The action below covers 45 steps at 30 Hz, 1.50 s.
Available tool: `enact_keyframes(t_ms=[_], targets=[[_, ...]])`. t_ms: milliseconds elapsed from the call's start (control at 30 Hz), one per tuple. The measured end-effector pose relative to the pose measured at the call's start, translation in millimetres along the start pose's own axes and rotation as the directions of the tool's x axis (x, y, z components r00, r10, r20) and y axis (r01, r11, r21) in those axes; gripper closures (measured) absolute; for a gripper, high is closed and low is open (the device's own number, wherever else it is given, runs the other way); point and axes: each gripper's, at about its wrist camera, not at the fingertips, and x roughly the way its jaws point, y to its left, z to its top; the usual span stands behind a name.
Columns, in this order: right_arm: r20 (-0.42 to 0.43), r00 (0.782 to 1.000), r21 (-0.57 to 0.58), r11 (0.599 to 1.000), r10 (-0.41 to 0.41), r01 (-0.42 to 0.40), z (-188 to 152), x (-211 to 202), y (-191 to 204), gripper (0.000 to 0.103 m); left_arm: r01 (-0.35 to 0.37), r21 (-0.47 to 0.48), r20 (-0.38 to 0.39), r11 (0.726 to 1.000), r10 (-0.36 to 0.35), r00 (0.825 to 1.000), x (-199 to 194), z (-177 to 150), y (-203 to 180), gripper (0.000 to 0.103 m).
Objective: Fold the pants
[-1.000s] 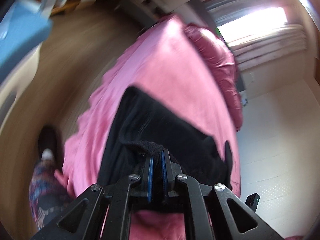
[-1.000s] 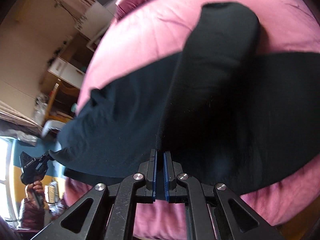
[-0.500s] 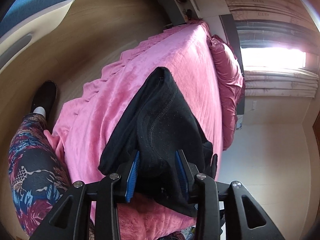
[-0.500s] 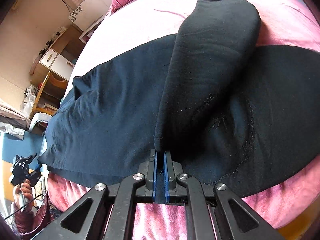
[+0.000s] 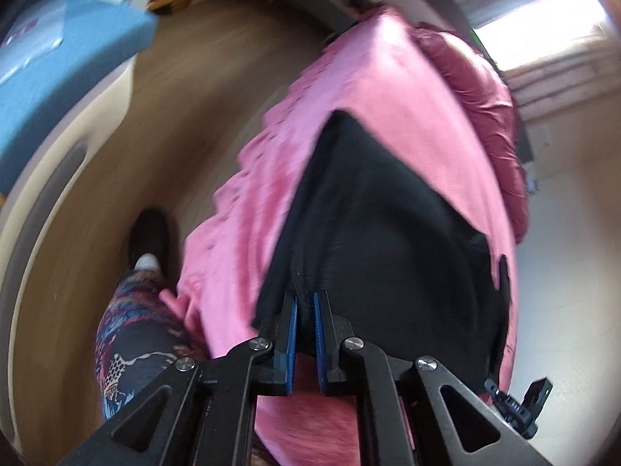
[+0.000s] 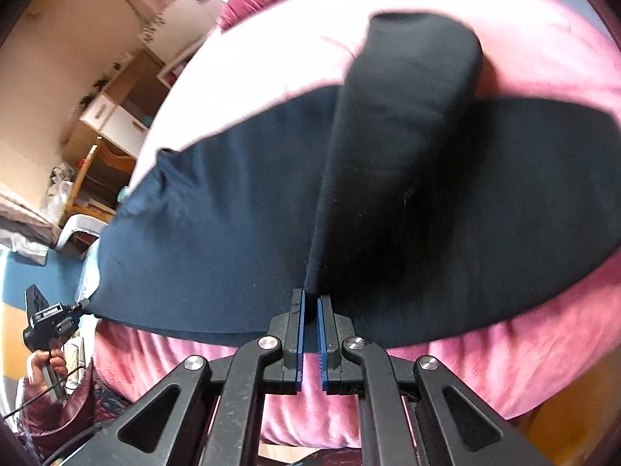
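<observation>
The black pants [image 6: 240, 225] lie spread across a bed covered with a pink blanket [image 6: 535, 334], near its close edge, with one part of the fabric raised in a long dark ridge that runs from the near side toward the far side of the bed. The right claw [image 6: 309, 303] is clenched on the near end of that raised fold, its blue-lined jaws nearly together with a thin edge of black cloth pinched between them. In the left wrist view the left claw [image 5: 305, 305] has just been closing, and it now grips a bunched edge of the pants [image 5: 372, 233], the dark cloth filling the narrow gap between its blue pads. From there the garment spreads away over the pink blanket [image 5: 392, 77] toward a puffy dark-red quilt [image 5: 489, 89] lying along the far right side of the bed. To the left of the bed is a wooden floor [image 5: 202, 89], and a person's leg in patterned trousers [image 5: 132, 334] stands close beside the mattress, with a dark shoe [image 5: 149, 233] on the floor. In the right wrist view the left claw shows at the far left edge, held in a hand [image 6: 46, 365], touching the corner of the pants there.
</observation>
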Motion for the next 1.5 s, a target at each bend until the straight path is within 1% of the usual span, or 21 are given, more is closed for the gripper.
enact_keyframes(t_ms=[100,167,233,267,300,333,467,600,633,733,800,933,1000,1033,1100,1167,1200,1233,1367,1433,1500], targets=[[-0.025,1.0,0.001,1.0,-0.01,0.01,-3,11,-2,0.098,-0.005,-0.016,0.003,1.0,0.005,1.0,4,0,8,0.091],[-0.037,0.999,-0.002,1.0,-0.002,0.002,-1,10,-5,0.097,-0.08,-0.007,0.02,0.997,0.08,0.997,-3,3,4,0.078],[-0.051,0.999,-0.015,1.0,0.005,-0.006,1,7,-6,0.095,-0.138,-0.021,0.074,0.99,0.139,0.988,-19,7,2,0.076],[-0.062,0.998,-0.021,1.0,0.01,-0.011,4,3,-9,0.092,-0.149,-0.031,0.102,0.988,0.151,0.983,-26,9,1,0.076],[-0.067,0.998,-0.024,1.0,0.008,-0.009,6,-1,-8,0.079,-0.159,-0.038,0.132,0.987,0.163,0.978,-34,11,-1,0.076],[-0.062,0.998,-0.031,0.999,-0.011,0.009,9,-8,-10,0.065,-0.156,-0.025,0.179,0.987,0.158,0.971,-46,13,-8,0.076],[0.019,0.995,-0.048,0.994,-0.1,0.1,30,-41,-18,0.062,-0.125,0.145,0.243,0.981,0.087,0.966,-58,9,-50,0.075],[0.121,0.98,-0.022,0.986,-0.16,0.163,81,-57,-21,0.056,-0.056,0.36,0.169,0.931,-0.006,0.986,-29,-8,-105,0.074],[0.149,0.972,-0.013,0.982,-0.184,0.188,99,-56,-19,0.051,-0.031,0.409,0.137,0.912,-0.028,0.99,-19,-15,-119,0.074],[0.182,0.96,0.006,0.977,-0.211,0.213,153,-37,-12,0.048,0.039,0.527,0.03,0.849,-0.064,0.997,17,-36,-156,0.074],[0.17,0.958,-0.002,0.972,-0.232,0.236,183,-20,-5,0.047,0.067,0.555,-0.012,0.829,-0.072,0.997,31,-44,-169,0.074],[0.115,0.934,-0.031,0.938,-0.339,0.344,239,32,6,0.047,0.121,0.573,-0.096,0.811,-0.08,0.992,55,-60,-186,0.074],[0.076,0.909,-0.046,0.91,-0.409,0.413,259,57,4,0.047,0.128,0.578,-0.116,0.806,-0.074,0.99,62,-68,-196,0.074],[0.045,0.885,-0.061,0.883,-0.463,0.465,268,70,-1,0.047,0.132,0.579,-0.129,0.805,-0.069,0.989,68,-67,-197,0.074],[-0.013,0.845,-0.087,0.842,-0.535,0.532,274,88,-7,0.048,0.127,0.597,-0.144,0.792,-0.05,0.988,72,-74,-201,0.074],[-0.031,0.851,-0.101,0.848,-0.525,0.52,274,94,-11,0.056,0.123,0.617,-0.158,0.777,-0.031,0.987,77,-82,-204,0.074],[-0.027,0.864,-0.11,0.86,-0.503,0.498,273,92,-9,0.08,0.127,0.622,-0.165,0.773,-0.029,0.986,79,-84,-206,0.074],[-0.015,0.863,-0.121,0.858,-0.505,0.5,272,86,-7,0.097,0.132,0.627,-0.174,0.768,-0.027,0.984,81,-86,-207,0.074],[0.053,0.881,-0.075,0.878,-0.471,0.474,262,49,-19,0.098,0.152,0.635,-0.199,0.758,-0.03,0.98,91,-89,-213,0.074],[0.11,0.897,-0.022,0.902,-0.427,0.432,253,17,-28,0.098,0.15,0.644,-0.196,0.75,-0.029,0.98,94,-89,-217,0.074],[0.174,0.902,0.03,0.918,-0.394,0.396,242,-21,-38,0.098,0.166,0.648,-0.198,0.743,-0.045,0.979,94,-91,-224,0.074]])
